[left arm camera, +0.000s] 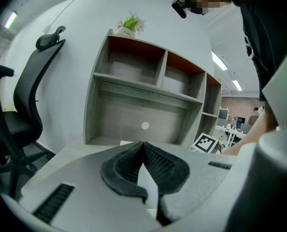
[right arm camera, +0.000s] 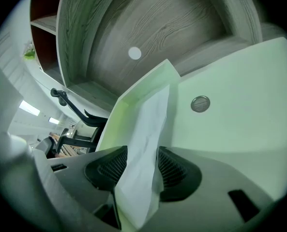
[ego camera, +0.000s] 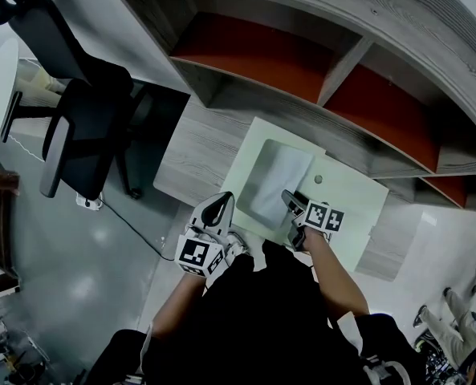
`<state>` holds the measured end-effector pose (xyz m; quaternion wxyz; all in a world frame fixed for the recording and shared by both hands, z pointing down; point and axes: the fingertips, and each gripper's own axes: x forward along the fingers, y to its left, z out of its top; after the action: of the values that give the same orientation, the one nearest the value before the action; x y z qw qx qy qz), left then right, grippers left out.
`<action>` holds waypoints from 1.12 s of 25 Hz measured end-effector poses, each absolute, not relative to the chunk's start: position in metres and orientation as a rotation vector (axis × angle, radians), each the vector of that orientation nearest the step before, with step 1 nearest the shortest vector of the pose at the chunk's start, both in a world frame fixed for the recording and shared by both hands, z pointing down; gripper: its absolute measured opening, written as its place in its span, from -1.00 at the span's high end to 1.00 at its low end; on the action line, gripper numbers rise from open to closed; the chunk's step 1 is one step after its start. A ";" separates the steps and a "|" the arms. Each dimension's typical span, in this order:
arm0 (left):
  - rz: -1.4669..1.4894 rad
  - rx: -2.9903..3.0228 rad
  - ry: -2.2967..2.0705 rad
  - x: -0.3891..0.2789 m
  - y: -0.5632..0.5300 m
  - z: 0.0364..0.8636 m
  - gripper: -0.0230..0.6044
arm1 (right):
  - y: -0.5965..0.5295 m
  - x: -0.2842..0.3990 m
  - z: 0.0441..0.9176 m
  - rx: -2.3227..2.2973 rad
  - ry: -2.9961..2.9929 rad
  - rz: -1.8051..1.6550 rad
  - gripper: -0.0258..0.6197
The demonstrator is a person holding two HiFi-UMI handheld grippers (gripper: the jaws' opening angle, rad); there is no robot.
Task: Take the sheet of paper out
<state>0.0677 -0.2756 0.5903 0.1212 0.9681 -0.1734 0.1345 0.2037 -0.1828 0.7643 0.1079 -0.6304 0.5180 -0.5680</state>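
Paper (ego camera: 279, 181) lies white and a little creased in the open mouth of the pale green folder (ego camera: 346, 195). The folder lies flat on the table (ego camera: 196, 147), in front of the shelf (ego camera: 302, 62). The near end of the paper comes out over the folder's edge, toward you.

Your right tool (ego camera: 294, 216) points down at this near end. In the right gripper view its jaws stand wide apart and the paper passes up between the two pads. The pads do not squeeze it, so the paper is not gripped. A round snap (right arm camera: 200, 103) on the folder shows just to the right of the paper.

Your left tool (left arm camera: 143, 146) is at the folder's left near edge. Its jaws meet at the tips, and a thin pale sheet shows between them, which seems to be the folder's edge.

A black chair (ego camera: 81, 127) stands to the left of the table.
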 end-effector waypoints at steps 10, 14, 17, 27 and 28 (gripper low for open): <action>0.392 2.817 -0.523 0.060 -0.281 0.592 0.91 | -0.195 0.201 0.767 -1.803 1.502 -1.689 0.34; 0.397 2.813 -0.529 0.056 -0.281 0.593 0.91 | -0.200 0.200 0.770 -1.795 1.494 -1.708 0.42; 0.397 2.810 -0.535 0.054 -0.281 0.594 0.91 | -0.198 0.202 0.777 -1.834 1.467 -1.736 0.69; 0.390 2.812 -0.550 0.044 -0.280 0.593 0.91 | -0.199 0.205 0.782 -1.867 1.403 -1.740 0.85; 0.391 2.813 -0.549 0.043 -0.279 0.593 0.91 | -0.199 0.205 0.782 -1.863 1.398 -1.741 0.85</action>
<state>0.0434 -0.2792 0.5928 0.1241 0.9650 -0.1883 0.1342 0.2054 -0.1995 0.7825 0.1164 -0.6362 0.4776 -0.5946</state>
